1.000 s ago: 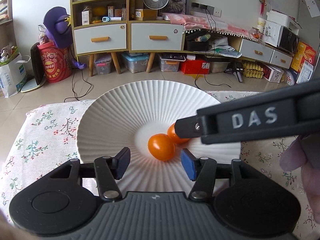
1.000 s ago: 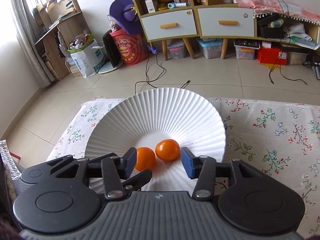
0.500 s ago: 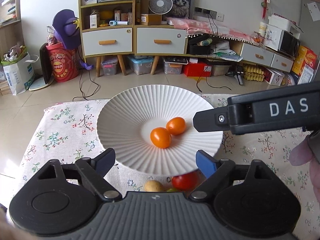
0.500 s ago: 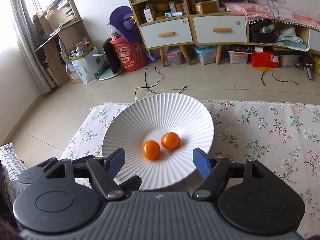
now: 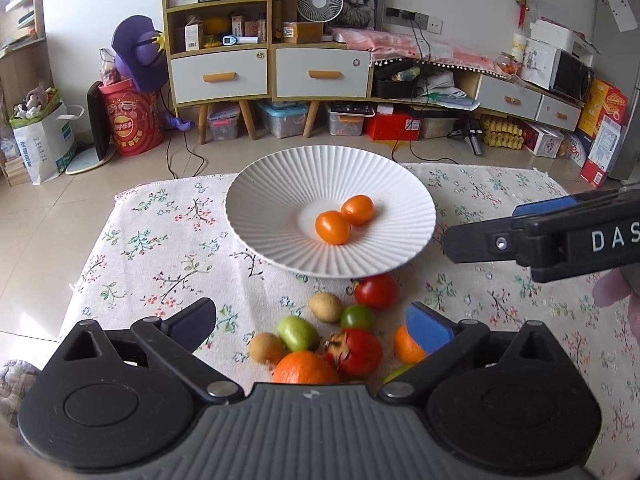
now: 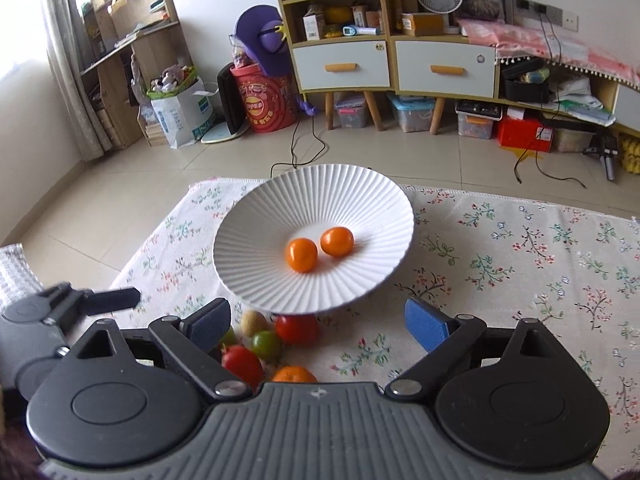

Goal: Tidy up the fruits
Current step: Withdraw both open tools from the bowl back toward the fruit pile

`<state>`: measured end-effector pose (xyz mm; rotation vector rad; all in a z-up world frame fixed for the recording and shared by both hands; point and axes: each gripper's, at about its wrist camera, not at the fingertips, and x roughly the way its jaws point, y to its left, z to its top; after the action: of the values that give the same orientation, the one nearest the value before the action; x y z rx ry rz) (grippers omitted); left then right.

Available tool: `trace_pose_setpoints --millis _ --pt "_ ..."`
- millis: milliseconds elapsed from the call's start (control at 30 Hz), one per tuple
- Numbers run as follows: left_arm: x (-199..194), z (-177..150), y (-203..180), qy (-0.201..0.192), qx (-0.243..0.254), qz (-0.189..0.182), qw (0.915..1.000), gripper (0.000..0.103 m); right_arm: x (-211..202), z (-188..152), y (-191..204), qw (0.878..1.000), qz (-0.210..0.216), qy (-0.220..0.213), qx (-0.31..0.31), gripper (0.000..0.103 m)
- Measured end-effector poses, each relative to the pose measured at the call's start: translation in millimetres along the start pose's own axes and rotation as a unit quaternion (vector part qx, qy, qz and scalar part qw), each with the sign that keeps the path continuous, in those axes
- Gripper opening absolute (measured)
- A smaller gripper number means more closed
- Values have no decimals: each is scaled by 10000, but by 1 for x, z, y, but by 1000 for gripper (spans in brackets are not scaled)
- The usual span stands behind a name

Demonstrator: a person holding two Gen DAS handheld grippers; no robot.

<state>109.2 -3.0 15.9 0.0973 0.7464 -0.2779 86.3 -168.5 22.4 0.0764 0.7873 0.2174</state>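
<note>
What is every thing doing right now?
Plate: upright on the cloth, two orange tomatoes touching inside.
Fruit pile: loose on the cloth, beside the plate.
Left gripper: open, empty, jaws just opening.
Right gripper: open, empty, jaws just opening.

Floral tablecloth (image 5: 168, 256), red drum (image 5: 132, 120), fan (image 5: 320, 1)

White capitals "DAS" stand on the black side of the right tongs (image 5: 560, 228), reaching in at the right of the left tongs' view; other print is unreadable.

Two orange fruits (image 5: 344, 218) on white ribbed plate (image 5: 272, 200), floral cloth (image 5: 160, 248).
</note>
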Motion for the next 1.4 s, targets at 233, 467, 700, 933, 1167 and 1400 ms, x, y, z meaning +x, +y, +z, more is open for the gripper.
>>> trace_pose_setpoints --millis 233,467,700,933,1167,1400 --pt "-8 -18 12 71 -48 -82 9999 100 -5 -18 -1 9998 11 110 -186 99" --pt "-15 -33 15 63 59 -184 9998 100 -6 -44 12 9972 111 149 -718 99" --pt "-26 -61 23 96 236 -335 9991 100 -22 -60 22 9930 465 -79 -1083 102" --pt "-26 -75 21 50 462 -442 9979 100 -18 -72 30 9883 526 -96 -1429 102" --pt "-22 -91 3 54 768 -647 9949 100 -6 -81 24 9892 495 165 -1369 102" --pt "-11 -102 -5 306 678 -855 9936 98 8 -86 21 9896 590 333 -1267 94"
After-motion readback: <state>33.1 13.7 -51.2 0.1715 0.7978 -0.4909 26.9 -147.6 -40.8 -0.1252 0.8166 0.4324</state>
